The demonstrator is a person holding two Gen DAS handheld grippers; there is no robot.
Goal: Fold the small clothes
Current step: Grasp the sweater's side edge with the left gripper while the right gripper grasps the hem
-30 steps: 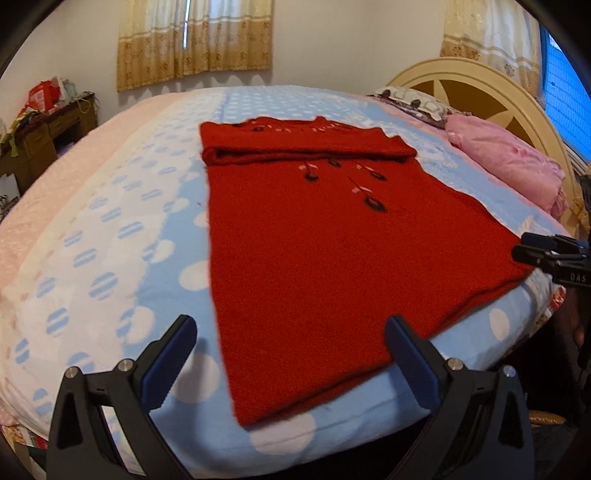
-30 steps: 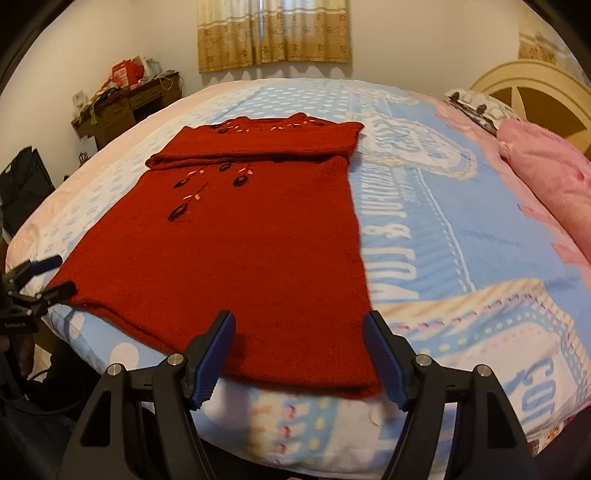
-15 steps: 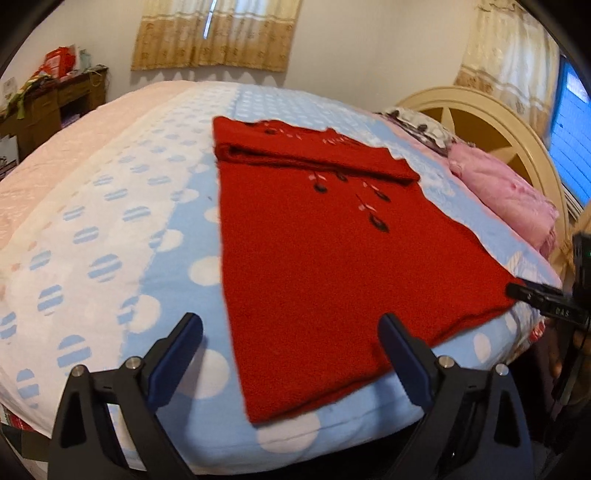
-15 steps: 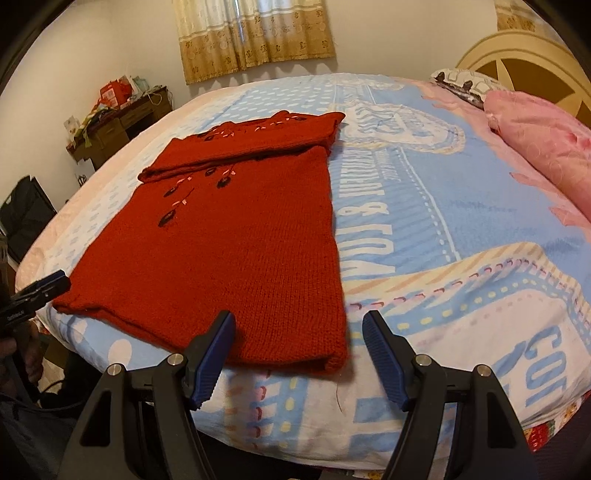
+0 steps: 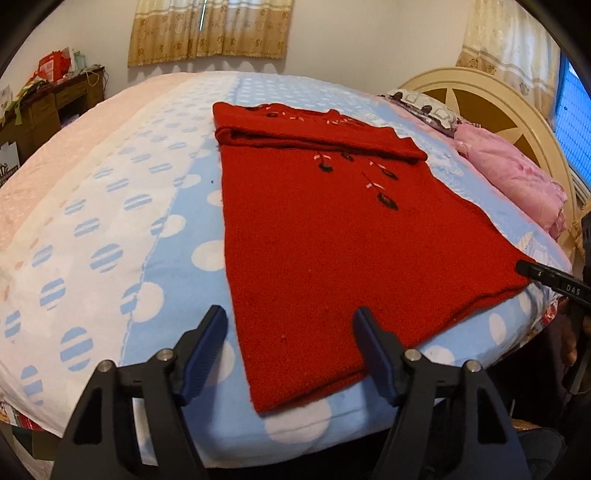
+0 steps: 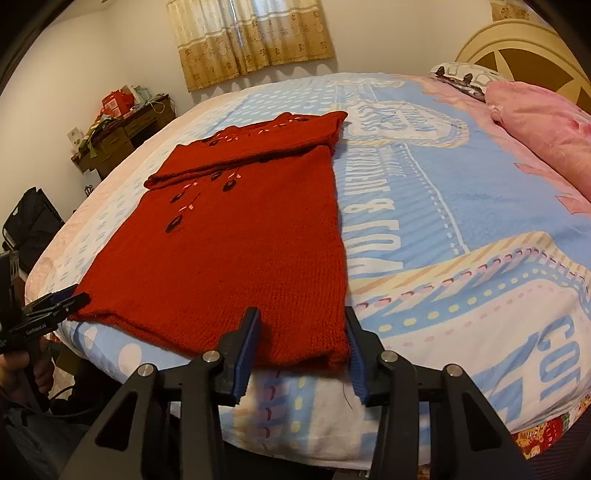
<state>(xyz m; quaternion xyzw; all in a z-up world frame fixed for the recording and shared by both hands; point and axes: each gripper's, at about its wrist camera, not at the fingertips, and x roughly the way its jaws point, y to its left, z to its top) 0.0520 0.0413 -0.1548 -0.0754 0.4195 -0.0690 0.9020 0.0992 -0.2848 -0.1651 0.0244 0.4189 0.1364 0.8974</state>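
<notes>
Both pairs of fingers stand apart at the near edge of the bed, and both have just been closing in. Left gripper (image 5: 290, 354) has its blue fingers (image 5: 207, 350) spread around the near left corner of the red sweater (image 5: 332, 236), with that corner lying between them; the pads do not press on the knit. Right gripper (image 6: 301, 354) straddles the sweater's near right corner, its fingers (image 6: 246, 354) narrower set and close to the cloth on both sides, yet a gap shows at each pad, so nothing is gripped.

Lying flat on the bed (image 5: 110, 221), the sweater has its hem along the near edge and its top part folded back over itself toward the far edge, forming a thick band across the garment. Dark flower shapes with pale pink stitches (image 5: 376, 184) mark the chest just below that band.

Under it is a pale blue cover with white dots on the left side and large printed lettering (image 6: 373, 236) on the right. At the bed's right edge lie a pink pillow (image 5: 513, 181) and a patterned pillow (image 5: 424, 107), against a cream headboard (image 5: 491, 96). Beyond the far left corner stands a cluttered wooden desk (image 5: 48, 99), and patterned curtains (image 5: 210, 29) hang on the far wall.
</notes>
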